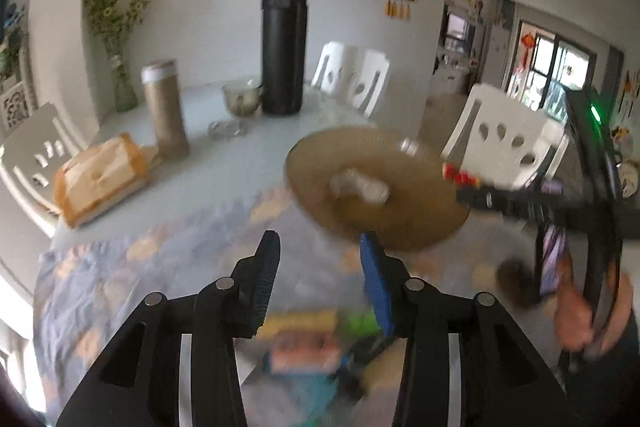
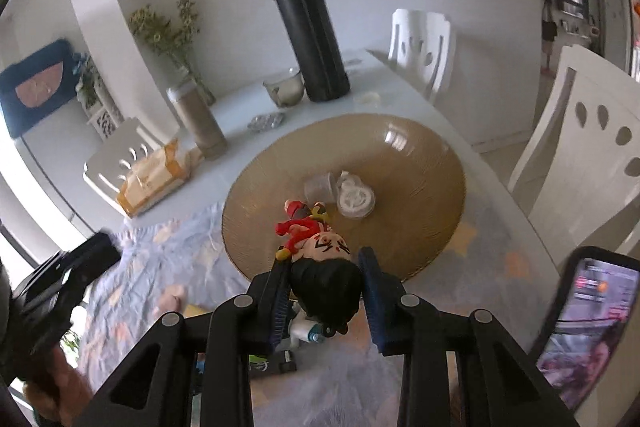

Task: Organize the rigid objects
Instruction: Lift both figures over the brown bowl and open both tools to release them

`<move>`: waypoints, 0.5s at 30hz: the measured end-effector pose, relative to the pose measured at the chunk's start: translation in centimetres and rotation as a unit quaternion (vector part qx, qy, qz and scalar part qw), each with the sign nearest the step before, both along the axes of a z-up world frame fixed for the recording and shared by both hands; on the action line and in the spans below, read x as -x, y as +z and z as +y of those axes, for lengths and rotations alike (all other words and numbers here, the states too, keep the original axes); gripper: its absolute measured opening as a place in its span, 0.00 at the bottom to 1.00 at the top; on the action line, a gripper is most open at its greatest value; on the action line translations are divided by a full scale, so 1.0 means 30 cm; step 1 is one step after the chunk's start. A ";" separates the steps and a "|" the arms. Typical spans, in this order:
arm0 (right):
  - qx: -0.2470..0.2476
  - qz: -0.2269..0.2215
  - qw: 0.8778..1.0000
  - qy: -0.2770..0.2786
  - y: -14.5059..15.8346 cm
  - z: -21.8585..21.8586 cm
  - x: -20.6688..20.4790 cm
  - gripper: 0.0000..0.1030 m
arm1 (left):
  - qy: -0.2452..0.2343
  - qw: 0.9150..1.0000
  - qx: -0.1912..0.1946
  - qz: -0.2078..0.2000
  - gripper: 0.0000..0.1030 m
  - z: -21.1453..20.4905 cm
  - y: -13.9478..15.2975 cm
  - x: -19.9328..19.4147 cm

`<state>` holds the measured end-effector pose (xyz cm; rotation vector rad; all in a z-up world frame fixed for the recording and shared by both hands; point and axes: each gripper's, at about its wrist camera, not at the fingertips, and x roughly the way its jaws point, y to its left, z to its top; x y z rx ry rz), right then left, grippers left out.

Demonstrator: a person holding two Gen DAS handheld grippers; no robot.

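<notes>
Clamped with the right tool (image 2: 324,267) on the glossy, black-haired head of a small figurine (image 2: 306,227), pinched from both sides. Judged the roundest, firmest part to grip, with the red-clad body and thin limbs left free. Hung just over the near rim of the amber plate (image 2: 400,147), body pointing inward across it, probably brought there for setting down. Looked hard and moulded: painted face, smooth plastic sheen.

Held the left tool (image 1: 319,239) apart, with nothing between its ribbed pads, off to the plate's left and short of its near edge. Judged idle, free for another piece.

Near the plate's middle: a clear little cup (image 2: 318,187) touching a white ribbed round lid (image 2: 354,197), apparently gathered there already. Plate itself shallow, round, translucent brown glass with fine radial ridges, and well suited as a collecting dish.

Under the plate's near edge, a crumpled pastel-patterned cloth (image 2: 160,267) over the pale, glossy counter (image 2: 248,99). Behind the plate, a tall matte black flask (image 2: 308,27), upright. Nearer than the plate, below the tools, a heap of bright toys (image 1: 304,347), too blurred for naming.
</notes>
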<state>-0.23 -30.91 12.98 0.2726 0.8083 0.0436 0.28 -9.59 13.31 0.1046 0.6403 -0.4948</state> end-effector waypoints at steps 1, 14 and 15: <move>-0.002 0.004 1.000 0.001 -0.013 0.001 -0.016 0.31 | 0.009 1.000 -0.012 0.006 0.38 0.029 -0.025 0.024; 0.020 0.018 1.000 0.007 -0.078 0.043 -0.040 0.31 | -0.024 0.983 -0.090 0.159 0.62 0.074 -0.388 0.177; 0.023 0.019 1.000 0.007 -0.077 0.045 -0.036 0.31 | -0.030 0.983 -0.086 0.159 0.46 0.072 -0.388 0.181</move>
